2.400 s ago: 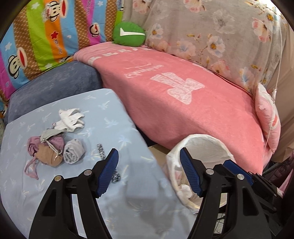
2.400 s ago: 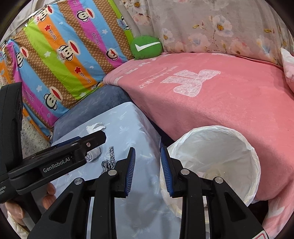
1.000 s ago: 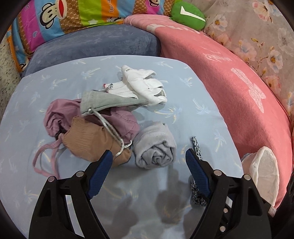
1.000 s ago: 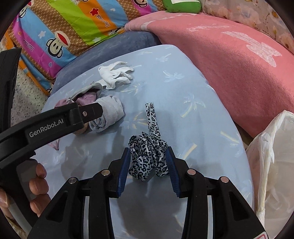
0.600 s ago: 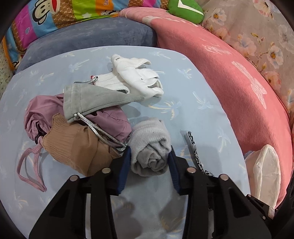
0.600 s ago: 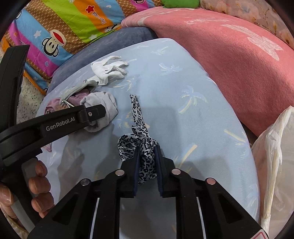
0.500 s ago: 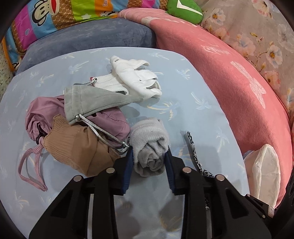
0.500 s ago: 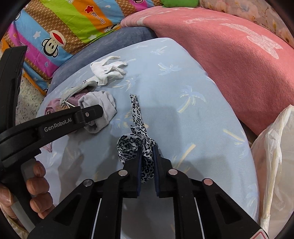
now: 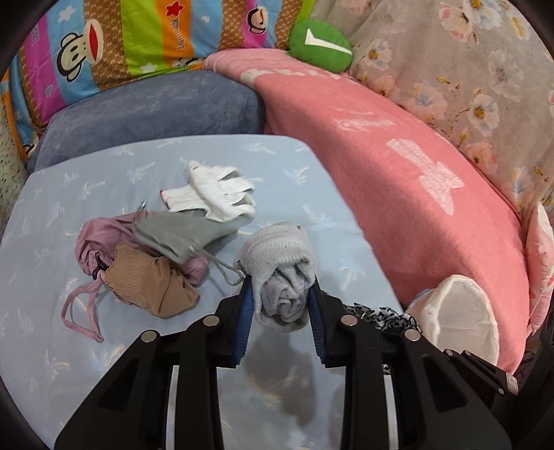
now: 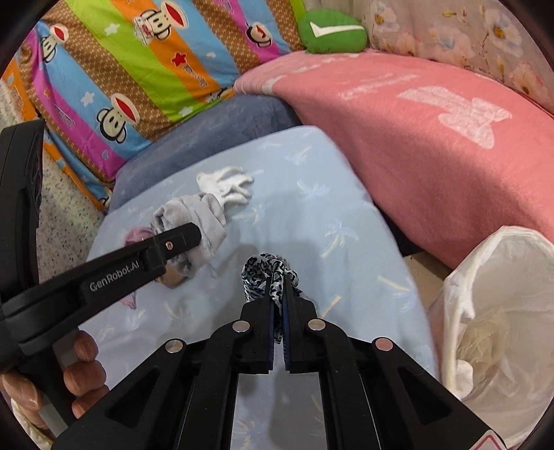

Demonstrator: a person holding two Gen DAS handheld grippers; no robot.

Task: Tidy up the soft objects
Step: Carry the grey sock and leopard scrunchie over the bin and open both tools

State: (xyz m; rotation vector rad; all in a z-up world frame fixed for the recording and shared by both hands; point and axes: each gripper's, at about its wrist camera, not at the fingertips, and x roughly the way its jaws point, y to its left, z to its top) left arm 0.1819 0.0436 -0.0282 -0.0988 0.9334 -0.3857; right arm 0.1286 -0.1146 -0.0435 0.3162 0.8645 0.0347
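I'm working in a home, a bedroom or living corner. A pink blanket [image 9: 398, 194] and cartoon-monkey striped bedding [image 10: 138, 69] sit beside a table in a pale blue cloth [image 9: 104, 346], against floral fabric [image 9: 467, 69].

Each camera is sitting just behind its own gripper's fingers and looking steeply down along them from close above the light blue table [image 9: 304, 162]. The left wrist view is facing the pile of soft things [image 9: 145, 256], with the white bin [image 9: 457, 318] at its right edge. The right wrist view is looking from further right, sharing the table, bin [image 10: 498, 311], pink blanket [image 10: 432, 145] and green cushion [image 10: 332, 33].
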